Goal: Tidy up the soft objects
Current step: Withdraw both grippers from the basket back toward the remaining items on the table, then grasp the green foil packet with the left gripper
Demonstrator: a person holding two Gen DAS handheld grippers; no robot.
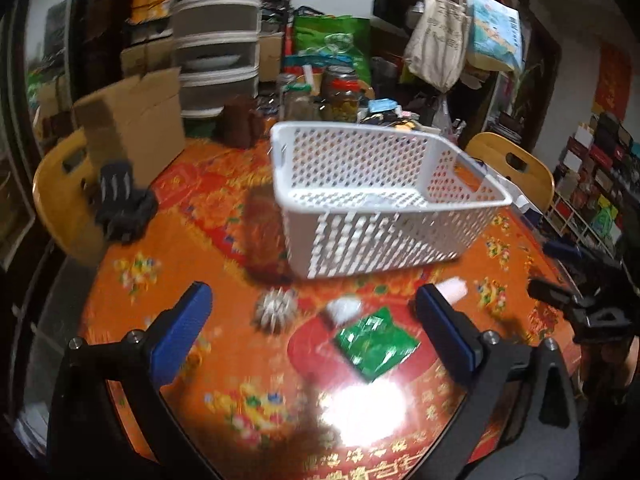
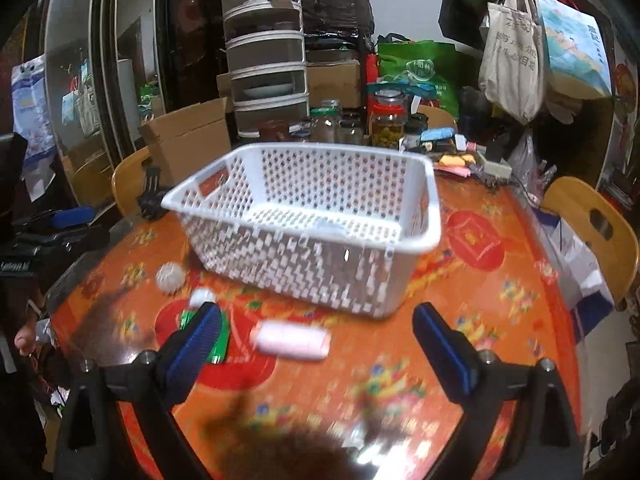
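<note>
A white perforated basket (image 1: 400,184) (image 2: 424,216) stands on the orange patterned table. In front of it lie a spiky white ball (image 1: 275,310) (image 2: 170,277), a small white soft piece (image 1: 342,309) (image 2: 202,297), a green packet (image 1: 376,343) (image 2: 221,342) and a pink roll (image 1: 454,289) (image 2: 292,341). My left gripper (image 1: 310,332) is open and empty above the ball and packet. My right gripper (image 2: 316,340) is open and empty, with the pink roll between its fingers' line of sight. The right gripper shows at the right edge of the left wrist view (image 1: 580,304).
Jars (image 2: 386,120), a cardboard box (image 1: 132,116), a stacked drawer unit (image 2: 266,68) and bags crowd the table's far side. Yellow chairs (image 1: 516,168) (image 2: 596,232) stand around it. A black holder (image 1: 120,204) sits at the left edge.
</note>
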